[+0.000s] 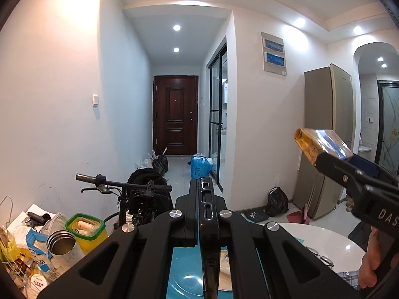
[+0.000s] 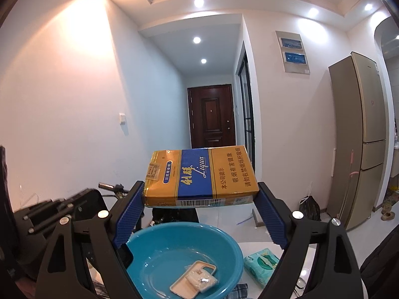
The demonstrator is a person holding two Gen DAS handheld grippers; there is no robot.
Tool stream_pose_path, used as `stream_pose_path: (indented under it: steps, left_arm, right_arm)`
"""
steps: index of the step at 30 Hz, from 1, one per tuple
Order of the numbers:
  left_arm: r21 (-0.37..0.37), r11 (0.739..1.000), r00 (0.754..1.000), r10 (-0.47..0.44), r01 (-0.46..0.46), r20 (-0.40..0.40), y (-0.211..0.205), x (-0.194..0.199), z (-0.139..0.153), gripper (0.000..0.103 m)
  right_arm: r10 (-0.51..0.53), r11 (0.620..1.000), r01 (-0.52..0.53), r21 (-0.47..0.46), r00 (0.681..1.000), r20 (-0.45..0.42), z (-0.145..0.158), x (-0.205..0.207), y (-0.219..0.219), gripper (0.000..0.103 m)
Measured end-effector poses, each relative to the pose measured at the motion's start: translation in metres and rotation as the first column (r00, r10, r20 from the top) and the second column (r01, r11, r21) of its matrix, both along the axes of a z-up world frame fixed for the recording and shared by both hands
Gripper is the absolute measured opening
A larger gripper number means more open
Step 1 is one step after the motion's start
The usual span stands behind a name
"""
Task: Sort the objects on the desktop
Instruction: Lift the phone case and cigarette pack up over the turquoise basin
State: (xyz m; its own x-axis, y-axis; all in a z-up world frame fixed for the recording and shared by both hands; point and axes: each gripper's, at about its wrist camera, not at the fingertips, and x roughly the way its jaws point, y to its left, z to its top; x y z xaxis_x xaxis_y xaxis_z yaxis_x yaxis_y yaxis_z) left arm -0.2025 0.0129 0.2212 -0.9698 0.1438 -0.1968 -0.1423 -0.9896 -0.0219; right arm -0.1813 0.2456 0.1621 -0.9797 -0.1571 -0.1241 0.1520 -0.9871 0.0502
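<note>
Closest to my left lens is the left tool, its black jaws drawn tight on a black phone case held edge-on, so I see only its thin side with the slotted cut-outs running straight ahead between the fingers. Under that tool lies a round teal plastic basin, and beyond it to the tool's right the white round desk carries a pair of thin-rimmed glasses.

On the other lens, my right tool stands wide, and its blue ribbed pads press on the two short ends of a yellow-and-blue cigarette pack wrapped in clear film. The pack sits flat across the gap, printed face up, at the fingertips. Directly below and just ahead of this tool is the same teal basin, and in its bottom lie a beige phone case with a small clear packet on top of it. To the tool's right, beside the basin on the desk, rests a green patterned tissue pack. A checked cloth shows at the basin's near edge.

From the left view the right tool hangs off to the right and higher, the pack at its tip, with a person's hand on its handle. Left of the left tool, a cluttered corner holds a steel cup and a yellow box with a green-rimmed lid.
</note>
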Motion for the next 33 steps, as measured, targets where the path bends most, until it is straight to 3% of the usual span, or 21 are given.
stream_pose_path:
  steps: [15,24,33]
  left_arm:
    - [0.042,0.998,0.998,0.046,-0.048,0.052,-0.013,-0.043,-0.035,0.003]
    - [0.020,0.998,0.988,0.049,-0.053,0.147,-0.014,-0.072,-0.066,0.003]
    - [-0.036,0.999,0.958,0.030,-0.021,0.287,0.004,-0.106,-0.102,0.003]
  right_arm:
    - [0.015,1.000,-0.013,-0.018,0.992,0.123,-0.034,-0.050,0.012,0.085]
    - [0.024,1.000,-0.025,0.002,0.977,0.210,-0.057,-0.080,0.005,0.085]
    - [0.027,0.997,-0.048,0.053,0.940,0.340,-0.092,-0.113,-0.012,0.085]
